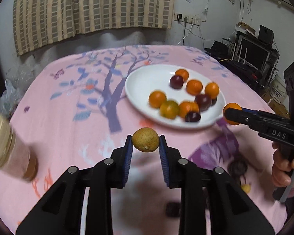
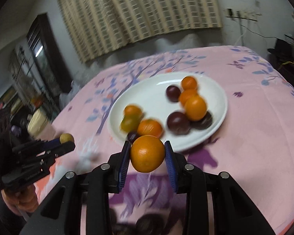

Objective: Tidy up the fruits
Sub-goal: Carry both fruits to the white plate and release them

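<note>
My left gripper (image 1: 145,140) is shut on a small yellow-brown fruit (image 1: 145,139), held above the pink cloth short of the white plate (image 1: 143,80). My right gripper (image 2: 147,152) is shut on an orange (image 2: 147,153), just in front of the near rim of the plate (image 2: 152,90). On the plate lie several oranges, dark plums and one greenish orange (image 1: 169,109). In the left wrist view the right gripper (image 1: 232,114) with its orange (image 1: 231,107) hangs at the plate's right rim. The right wrist view shows the left gripper (image 2: 67,140) with the yellow fruit (image 2: 66,138) at far left.
A pink flowered cloth (image 1: 68,121) covers the table. A jar with a cream lid (image 1: 2,143) stands at the left edge. Loose fruits lie near me: a dark plum (image 1: 237,167), a small yellow fruit (image 1: 245,188) and another dark fruit (image 1: 172,209). A hand (image 1: 288,168) holds the right gripper's handle.
</note>
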Demonstrator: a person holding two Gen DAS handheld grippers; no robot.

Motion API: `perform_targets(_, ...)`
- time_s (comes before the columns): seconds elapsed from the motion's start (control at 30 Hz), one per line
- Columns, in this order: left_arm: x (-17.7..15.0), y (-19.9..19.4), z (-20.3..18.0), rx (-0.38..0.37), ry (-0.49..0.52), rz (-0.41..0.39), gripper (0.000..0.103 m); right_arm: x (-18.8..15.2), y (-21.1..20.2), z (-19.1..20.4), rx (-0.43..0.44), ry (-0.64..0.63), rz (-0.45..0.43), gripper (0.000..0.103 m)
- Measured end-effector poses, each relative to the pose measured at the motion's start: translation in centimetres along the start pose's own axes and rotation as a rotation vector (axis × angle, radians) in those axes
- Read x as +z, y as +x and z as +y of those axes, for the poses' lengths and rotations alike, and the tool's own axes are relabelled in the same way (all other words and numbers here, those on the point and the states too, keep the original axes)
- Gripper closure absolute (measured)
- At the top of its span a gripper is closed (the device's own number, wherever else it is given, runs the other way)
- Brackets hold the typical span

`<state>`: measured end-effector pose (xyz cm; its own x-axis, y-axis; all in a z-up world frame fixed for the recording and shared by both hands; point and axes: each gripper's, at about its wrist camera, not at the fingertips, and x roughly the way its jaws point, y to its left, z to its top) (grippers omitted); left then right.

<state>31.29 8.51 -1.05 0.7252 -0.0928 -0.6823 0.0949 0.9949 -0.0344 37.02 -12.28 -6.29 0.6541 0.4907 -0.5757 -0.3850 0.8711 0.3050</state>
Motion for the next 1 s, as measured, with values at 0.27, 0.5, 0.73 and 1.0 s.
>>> perform_targets(0.27, 6.9, 7.5, -3.8, -0.02, 0.043, 0.038, 0.077, 3.3, 3.3, -4.1, -0.051, 0.057, -0.044, 0.068)
perform_targets(0.5, 9.5, 12.0, -4.5, 0.032, 0.02, 0.088, 0.052, 4.4, 4.0, -5.7, -0.036, 0.087, -0.059, 0.063)
perform_targets(0.73, 8.2, 6.8, -2.1, 0.042, -0.054, 0.049, 0.014, 3.7, 1.8, -3.2, 0.024, 0.066, -0.038, 0.05)
perform_targets(1.0, 0.4, -0.7, 1.8, 0.159, -0.11, -0.016, 0.006, -0.6, 0.2, 0.3, 0.053, -0.01, 0.079, 0.049)
